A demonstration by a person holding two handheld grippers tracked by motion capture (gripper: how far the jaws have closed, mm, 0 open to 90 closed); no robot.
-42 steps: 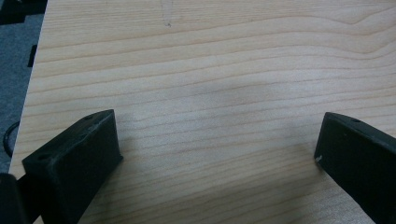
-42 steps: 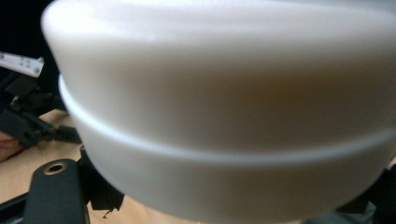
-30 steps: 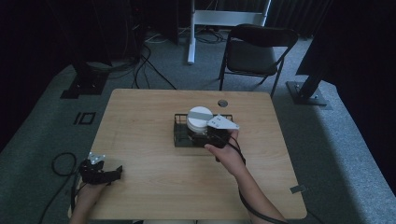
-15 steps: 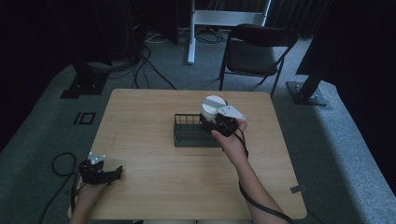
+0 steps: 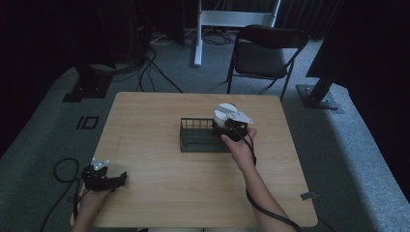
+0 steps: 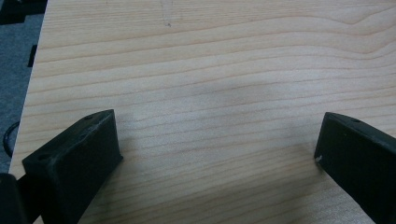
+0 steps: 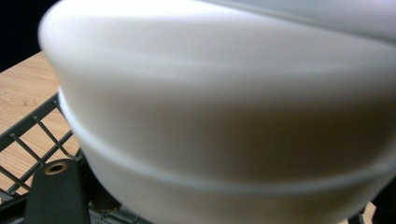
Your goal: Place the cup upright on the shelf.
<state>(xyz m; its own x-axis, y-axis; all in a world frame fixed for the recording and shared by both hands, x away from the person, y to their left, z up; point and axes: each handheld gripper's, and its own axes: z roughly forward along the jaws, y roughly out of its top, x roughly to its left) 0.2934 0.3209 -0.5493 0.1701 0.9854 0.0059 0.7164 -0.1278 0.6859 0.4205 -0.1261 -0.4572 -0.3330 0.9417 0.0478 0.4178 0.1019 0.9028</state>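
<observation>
Bowl point(image 5: 224, 113), white, round, possibly a stack of two: the right gripper view point(image 7: 224, 116) shows a seam line running round the white wall, but whether this is a second bowl or a ridge cannot be told. Position: raised at the right end of the wire basket point(image 5: 198, 136), over its far right corner, toward the far right part of the table point(image 5: 145, 193). Close against the camera in the right gripper view, blurred.

Right gripper point(image 5: 231, 126): held in the person's right hand point(image 5: 240, 143), grey three-cornered plate on top, cable trailing back along the forearm. One black jaw shows at the lower left of its own view, set against the white wall of the bowl; the other is just visible at the lower right edge. Jaws closed onto the bowl, which sits between them.

Wire basket: black, rectangular, open mesh, standing near the middle of the table, slightly toward the far edge. Its mesh shows beneath the bowl in the right gripper view point(image 7: 32, 135).

Left gripper point(image 5: 107, 180): held in the person's left hand point(image 5: 92, 198) at the near left corner of the table, well apart from basket and bowl. Jaws spread wide, nothing between them but bare wood in the left gripper view point(image 6: 217, 154).

Table: light wood, square, rounded corners, standing on grey carpet point(image 5: 358, 145).

Folding chair point(image 5: 263, 50): black, beyond the far edge of the table.
</observation>
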